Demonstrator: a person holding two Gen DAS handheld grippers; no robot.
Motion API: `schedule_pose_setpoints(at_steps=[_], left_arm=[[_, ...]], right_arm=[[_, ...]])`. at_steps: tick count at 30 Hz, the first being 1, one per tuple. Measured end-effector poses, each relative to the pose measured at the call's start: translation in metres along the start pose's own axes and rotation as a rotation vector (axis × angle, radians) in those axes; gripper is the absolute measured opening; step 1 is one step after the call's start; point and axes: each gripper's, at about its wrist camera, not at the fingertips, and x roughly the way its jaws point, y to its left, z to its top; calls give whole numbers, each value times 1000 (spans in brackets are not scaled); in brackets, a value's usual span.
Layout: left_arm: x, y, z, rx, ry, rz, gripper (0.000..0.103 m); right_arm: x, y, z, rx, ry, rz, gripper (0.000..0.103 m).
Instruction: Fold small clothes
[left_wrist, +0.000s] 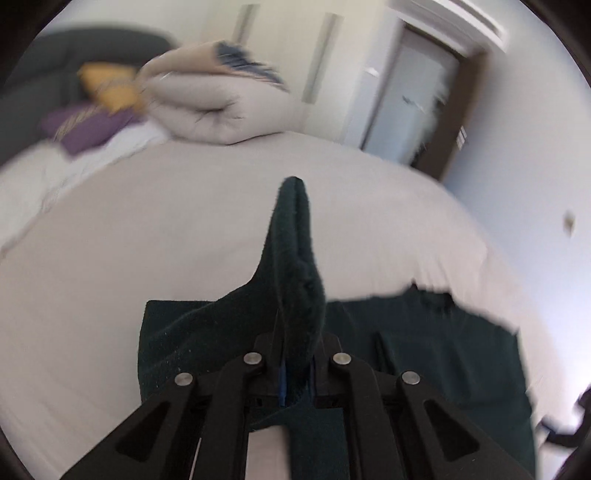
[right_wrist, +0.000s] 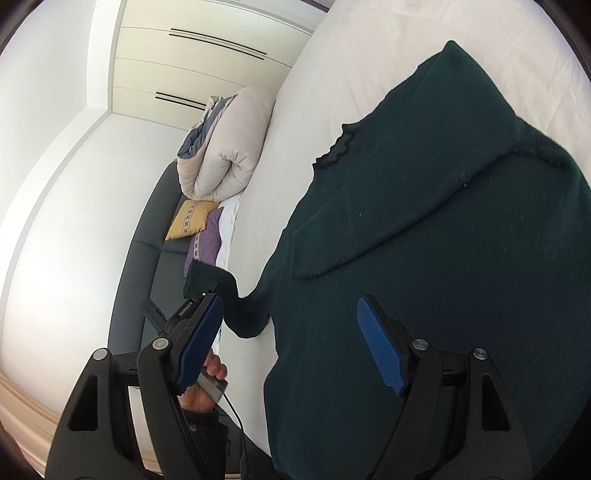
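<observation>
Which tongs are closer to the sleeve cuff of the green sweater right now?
Left. The left tongs are shut on the sleeve cuff, lifting it off the bed. The right tongs hang open above the sweater body, touching nothing.

Dark green garment (right_wrist: 424, 258), fuzzy knit-like fabric, lying mostly flat on the white bed (right_wrist: 332, 92); one sleeve folded diagonally across the body, its edge forming a clear crease line; neckline edge dark and slightly ruffled, facing the far side of the bed; the other sleeve end (left_wrist: 295, 258) lifted off the bed, doubled over and standing up in a narrow point; cuff pinched in the left claw (left_wrist: 295, 369).
</observation>
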Motion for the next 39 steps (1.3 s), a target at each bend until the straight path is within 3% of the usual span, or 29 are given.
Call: schedule_pose_setpoints(at_steps=[1, 3, 7, 11, 16, 19, 21, 22, 24, 26, 28, 29, 34, 39], left_arm=[[5, -40, -14, 143, 2, 36, 8], [16, -94, -46, 323, 12, 72, 8], [32, -131, -90, 478, 0, 155, 8], [29, -133, -103, 507, -42, 209, 8], [15, -137, -111, 522, -90, 211, 8], [13, -133, -110, 509, -96, 199, 8], [13, -131, -109, 503, -95, 193, 8], [13, -130, -108, 498, -94, 190, 10], [13, -126, -107, 479, -85, 178, 13], [11, -121, -105, 449, -72, 157, 29], [3, -115, -104, 411, -73, 113, 62], [-3, -114, -104, 396, -76, 93, 67], [-24, -115, -107, 360, -74, -4, 70], [-19, -125, -121, 374, -19, -46, 68]], right_arm=[[4, 1, 7, -2, 9, -15, 75], [18, 2, 18, -13, 34, -32, 75], [55, 1, 35, 4, 107, -32, 74], [105, -2, 40, 48, 205, 15, 74], [168, -12, 35, 142, 313, 34, 70], [196, -8, 33, 144, 357, 33, 52], [213, -6, 30, 139, 395, 20, 31], [219, -5, 30, 133, 408, 2, 28], [225, -3, 29, 100, 404, -39, 10], [223, 2, 33, 55, 389, -73, 8], [214, 11, 40, -17, 359, -122, 7], [207, 15, 46, -48, 344, -146, 7], [164, 24, 88, -202, 261, -358, 7], [124, 4, 128, -217, 153, -554, 7]])
